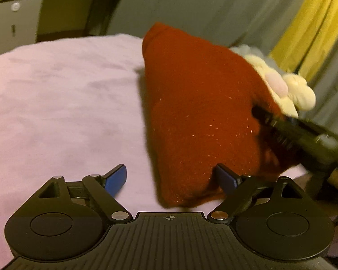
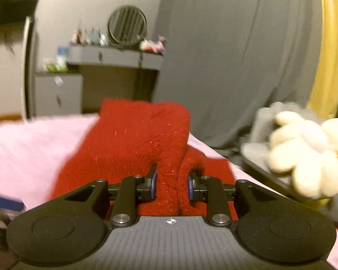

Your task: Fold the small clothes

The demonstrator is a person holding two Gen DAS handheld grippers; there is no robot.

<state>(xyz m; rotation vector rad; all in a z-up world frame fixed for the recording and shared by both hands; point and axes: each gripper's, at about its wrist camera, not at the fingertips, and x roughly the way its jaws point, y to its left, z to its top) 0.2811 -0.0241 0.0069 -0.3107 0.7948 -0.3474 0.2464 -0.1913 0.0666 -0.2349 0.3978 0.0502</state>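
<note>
Pink bedspread (image 1: 56,103) lies wide and bare to the left, up to its far edge. One red knitted garment (image 1: 198,117) is lifted off it. Left gripper (image 1: 171,177) has its jaws wide apart, the cloth just beside one blue finger. Right gripper (image 2: 172,184) pinches a bunched fold of red. One cream flower plush (image 2: 304,148) sits farther right.

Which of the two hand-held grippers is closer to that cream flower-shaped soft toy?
The right hand-held gripper. It is shut on the red knit garment, with the soft toy just to its right. The left hand-held gripper is open, on the garment's far side from the toy.
</note>
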